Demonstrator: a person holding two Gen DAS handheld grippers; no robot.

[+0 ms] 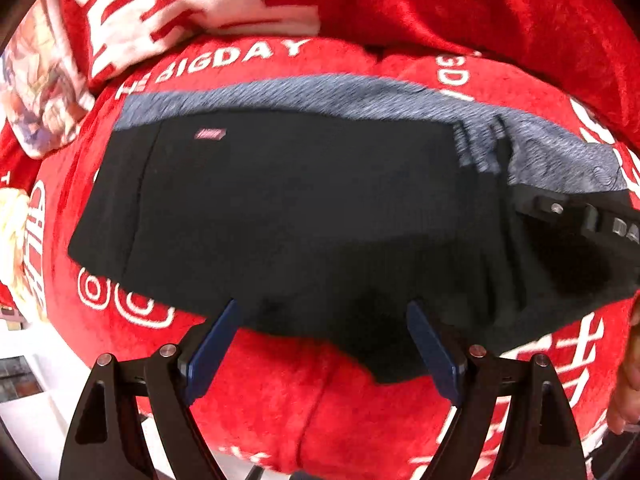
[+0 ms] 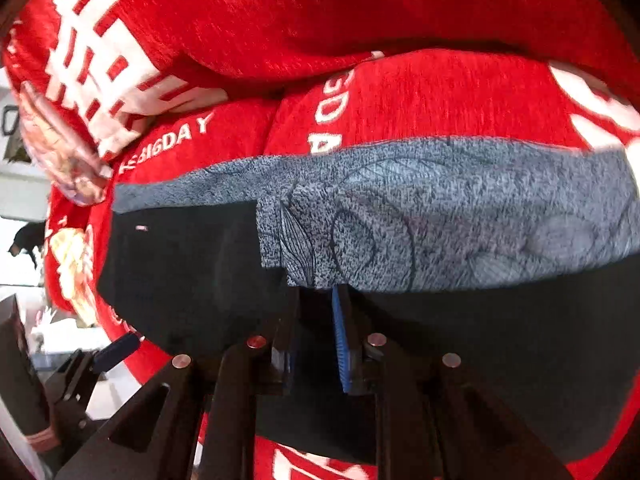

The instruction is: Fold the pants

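Black pants [image 1: 288, 216] lie folded on a red blanket [image 1: 280, 392], with a small pink label [image 1: 210, 134] near the far left. Their grey patterned lining [image 2: 440, 216] shows along the far edge. My left gripper [image 1: 320, 344] is open, its blue pads at the near edge of the pants, holding nothing. My right gripper [image 2: 316, 336] is nearly closed on a fold of the black pants cloth [image 2: 480, 340], just below the grey lining. The right gripper's body also shows at the right of the left wrist view [image 1: 592, 220].
The red blanket with white lettering [image 2: 168, 140] covers a soft, bumpy surface. A bunched red-and-white cloth [image 1: 180, 8] lies beyond the pants. A printed pillow [image 1: 36, 92] sits at the far left. White furniture [image 2: 24, 264] stands past the left edge.
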